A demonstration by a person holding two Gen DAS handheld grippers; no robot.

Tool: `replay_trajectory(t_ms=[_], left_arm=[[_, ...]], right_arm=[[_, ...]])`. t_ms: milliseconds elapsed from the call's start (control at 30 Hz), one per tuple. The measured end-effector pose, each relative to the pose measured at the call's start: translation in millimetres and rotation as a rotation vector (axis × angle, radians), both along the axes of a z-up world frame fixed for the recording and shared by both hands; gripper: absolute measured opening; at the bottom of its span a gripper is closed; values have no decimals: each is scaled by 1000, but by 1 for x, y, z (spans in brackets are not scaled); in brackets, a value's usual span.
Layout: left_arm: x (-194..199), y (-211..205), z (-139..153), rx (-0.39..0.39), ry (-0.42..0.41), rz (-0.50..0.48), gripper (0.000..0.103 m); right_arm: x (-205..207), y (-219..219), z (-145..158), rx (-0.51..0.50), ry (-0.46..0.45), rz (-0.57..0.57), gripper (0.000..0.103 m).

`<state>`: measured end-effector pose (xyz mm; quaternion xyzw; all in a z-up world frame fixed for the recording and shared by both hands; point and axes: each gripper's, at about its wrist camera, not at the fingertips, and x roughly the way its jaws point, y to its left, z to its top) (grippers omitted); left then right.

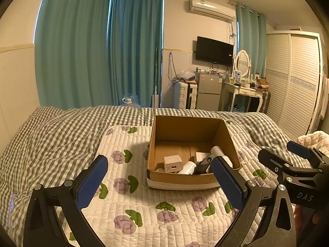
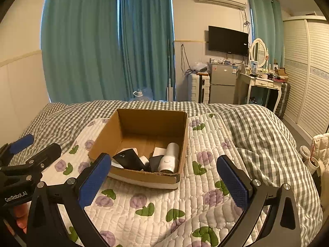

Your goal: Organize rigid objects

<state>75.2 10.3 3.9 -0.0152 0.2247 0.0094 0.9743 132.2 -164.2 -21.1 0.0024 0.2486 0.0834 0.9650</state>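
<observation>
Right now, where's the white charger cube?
The white charger cube lies inside the cardboard box on the floral quilt, at the box's near-left in the left wrist view, beside a white cylinder; the right view hides it.

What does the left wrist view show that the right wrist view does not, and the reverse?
Only the left wrist view shows the small white square charger with a port in its face, lying in the open brown cardboard box.

Only the right wrist view shows the flat black rectangular device plainly, and the face of the white cylindrical device with its round button.

Both show the cardboard box on the white quilted floral mat over the grey checked bed cover, and both grippers, left gripper and right gripper, open and holding nothing.
</observation>
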Motion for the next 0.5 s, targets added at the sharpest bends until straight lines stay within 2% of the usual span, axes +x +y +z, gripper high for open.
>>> replay_trajectory(t_ms=[500], left_arm=[[0,-2,-2,-9,-4,-4,103]], right_arm=[[2,1,-3,-1,5,7,103]])
